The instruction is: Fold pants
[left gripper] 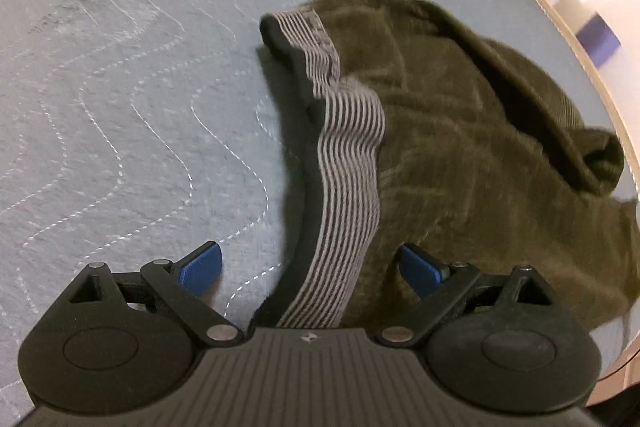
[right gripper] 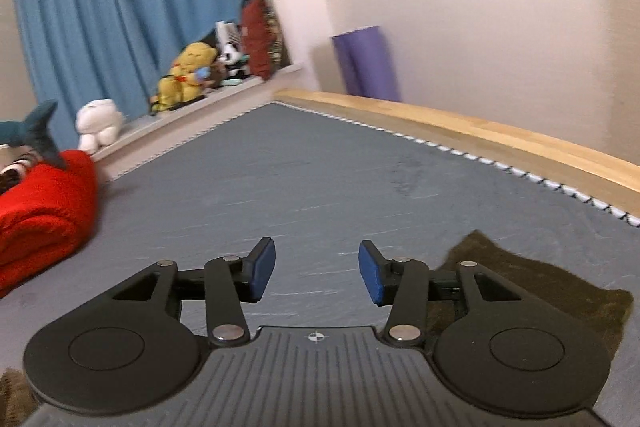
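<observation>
- Writing: a dark patch on the striped waistband [left gripper: 348,163] of the pants [left gripper: 460,147] may carry lettering, but it is too blurred to read. No other label is legible.
- The pants lie crumpled on the grey quilted surface [left gripper: 120,87], filling the left wrist view from 12 round to 4 o'clock. The waistband runs from 12 o'clock down to the camera body at 6.
- The left gripper [left gripper: 312,267] hangs over the waistband with its jaws wide; the band passes between the blue pads [left gripper: 202,267] without either pad pressing on it.
- The right gripper [right gripper: 316,271] has its jaws parted to a middling gap with only bare surface between them. A corner of the pants shows at 4 o'clock, behind its right-hand linkage.
- Around: a rolled red blanket [right gripper: 44,203] at 9 o'clock in the right wrist view, plush toys [right gripper: 188,75] on a ledge at 10 to 11, a blue curtain [right gripper: 120,7] behind them, a purple roll [right gripper: 366,67] standing at 1 o'clock beyond a pale wooden edge [right gripper: 480,135].
- Textures: the pants are olive, soft and ribbed like fine corduroy; the waistband is elastic, grey with thin dark stripes and a black rim; the surface cover is felt-like with wavy white stitching.
</observation>
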`<action>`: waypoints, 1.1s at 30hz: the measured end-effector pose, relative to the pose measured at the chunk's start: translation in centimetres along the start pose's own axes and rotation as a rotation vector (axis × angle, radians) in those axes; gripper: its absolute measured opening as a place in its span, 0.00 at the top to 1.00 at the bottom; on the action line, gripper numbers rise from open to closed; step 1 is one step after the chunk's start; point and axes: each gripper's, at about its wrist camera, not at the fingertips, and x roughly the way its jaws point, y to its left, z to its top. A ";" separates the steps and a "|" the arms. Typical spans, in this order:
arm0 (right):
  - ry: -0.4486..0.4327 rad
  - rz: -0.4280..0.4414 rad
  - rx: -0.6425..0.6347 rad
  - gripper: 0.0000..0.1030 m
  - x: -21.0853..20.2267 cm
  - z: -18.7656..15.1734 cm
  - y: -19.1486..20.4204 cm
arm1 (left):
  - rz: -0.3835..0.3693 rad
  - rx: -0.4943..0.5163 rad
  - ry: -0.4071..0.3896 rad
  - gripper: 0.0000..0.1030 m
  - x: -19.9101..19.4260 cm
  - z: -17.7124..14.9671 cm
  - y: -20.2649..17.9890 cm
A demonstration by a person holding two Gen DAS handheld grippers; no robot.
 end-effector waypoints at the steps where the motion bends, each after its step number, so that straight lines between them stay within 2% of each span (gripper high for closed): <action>1: -0.001 0.007 0.000 0.52 -0.6 0.1 0.5 | -0.001 0.016 -0.004 0.07 0.2 -0.2 -0.1; 2: -0.001 0.015 0.003 0.52 -1.1 0.3 1.0 | -0.002 0.040 -0.010 0.08 0.3 -0.4 -0.2; 3: -0.001 0.025 0.007 0.52 -1.6 0.5 1.8 | -0.003 0.075 -0.017 0.15 0.4 -0.5 -0.6; 4: -0.001 0.036 0.010 0.52 -1.8 0.6 2.5 | -0.010 0.109 -0.025 0.28 0.3 -0.7 -0.9; 5: -0.002 0.045 0.011 0.52 -2.2 0.6 3.2 | -0.025 0.136 -0.027 0.36 0.4 -0.8 -1.1; 6: -0.005 0.051 0.009 0.52 -2.3 0.5 4.1 | -0.046 0.159 -0.029 0.55 0.2 -1.0 -1.4; 7: -0.006 0.056 0.006 0.52 -2.6 0.6 4.8 | -0.037 0.182 -0.037 0.63 0.0 -1.2 -1.5; 10: -0.003 0.079 0.005 0.52 -2.8 0.4 6.9 | -0.027 0.252 -0.068 0.77 -1.6 -1.6 -2.0; 13: 0.001 0.102 0.008 0.52 -3.0 0.2 8.9 | -0.040 0.272 -0.111 0.78 -3.9 -2.0 -2.0; 16: 0.011 0.120 0.005 0.51 -3.0 -0.5 10.7 | -0.044 0.289 -0.115 0.80 -6.0 -3.0 -1.7; 19: 0.049 0.144 0.010 0.51 -2.6 -1.2 12.5 | -0.007 0.349 -0.109 0.82 -6.9 -4.0 -2.1; 20: 0.057 0.150 0.010 0.51 -2.5 -1.4 13.0 | 0.028 0.361 -0.108 0.90 -7.0 -4.4 -2.1; 21: 0.063 0.157 0.008 0.51 -2.5 -1.5 13.5 | 0.079 0.373 -0.101 0.90 -7.0 -4.8 -1.9; 22: 0.063 0.164 0.003 0.51 -2.6 -1.6 14.0 | 0.126 0.382 -0.091 1.00 -6.6 -4.9 -1.6; 24: 0.059 0.171 -0.011 0.50 -2.8 -1.7 14.7 | 0.286 0.378 -0.074 1.00 -5.7 -5.0 -0.6; 25: 0.059 0.173 -0.014 0.50 -2.9 -1.8 15.0 | 0.333 0.381 -0.062 1.00 -5.1 -4.9 0.0; 27: 0.062 0.179 -0.012 0.50 -3.0 -1.9 15.3 | 0.278 0.307 -0.061 0.96 -5.3 -4.2 1.5; 29: 0.066 0.180 -0.011 0.50 -3.1 -1.9 15.5 | 0.238 0.236 -0.117 0.91 -6.6 -3.3 1.9; 31: 0.069 0.180 -0.007 0.50 -3.1 -1.7 15.5 | 0.206 0.252 -0.190 0.80 -8.1 -2.8 0.7; 33: 0.067 0.180 0.000 0.48 -3.2 -1.5 15.4 | 0.124 0.284 -0.248 0.74 -9.1 -2.4 -1.4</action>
